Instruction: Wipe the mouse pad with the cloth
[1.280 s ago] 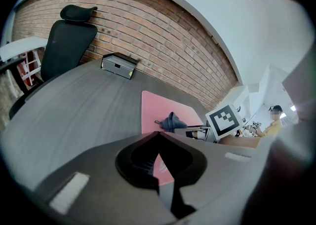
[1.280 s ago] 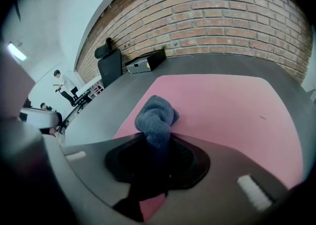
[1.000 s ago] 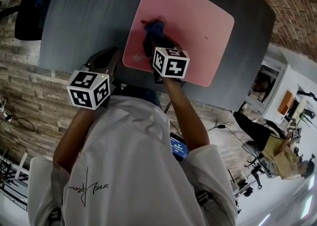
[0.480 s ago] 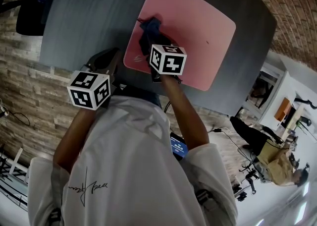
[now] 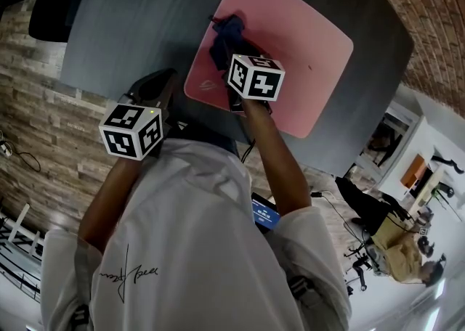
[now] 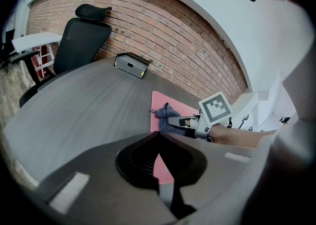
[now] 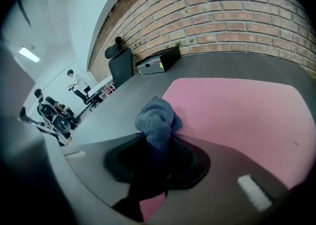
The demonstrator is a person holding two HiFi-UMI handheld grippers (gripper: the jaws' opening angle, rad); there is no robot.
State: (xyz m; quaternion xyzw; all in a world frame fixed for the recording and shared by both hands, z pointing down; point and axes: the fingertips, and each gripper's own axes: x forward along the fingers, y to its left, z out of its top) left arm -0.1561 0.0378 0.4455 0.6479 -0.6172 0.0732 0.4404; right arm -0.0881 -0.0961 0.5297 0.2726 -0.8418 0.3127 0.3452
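Observation:
A pink mouse pad (image 5: 290,39) lies on the dark grey table (image 5: 131,17). A blue cloth (image 5: 227,33) rests on the pad near its left edge, bunched up. My right gripper (image 5: 225,52) is shut on the cloth, its marker cube just behind it. In the right gripper view the cloth (image 7: 157,119) bulges out between the jaws over the pad (image 7: 237,115). My left gripper (image 5: 155,88) is shut and holds nothing, hovering at the table's near edge, left of the pad. The left gripper view shows the pad (image 6: 164,101), the cloth (image 6: 168,121) and the right gripper (image 6: 183,122) ahead.
A black office chair (image 6: 79,36) stands at the table's far left. A black box (image 6: 131,65) sits at the table's back by the brick wall (image 6: 187,36). People stand by desks on the floor to the right (image 5: 407,242).
The right gripper and the cloth have edged slightly forward on the pad. The left gripper has stayed where it was.

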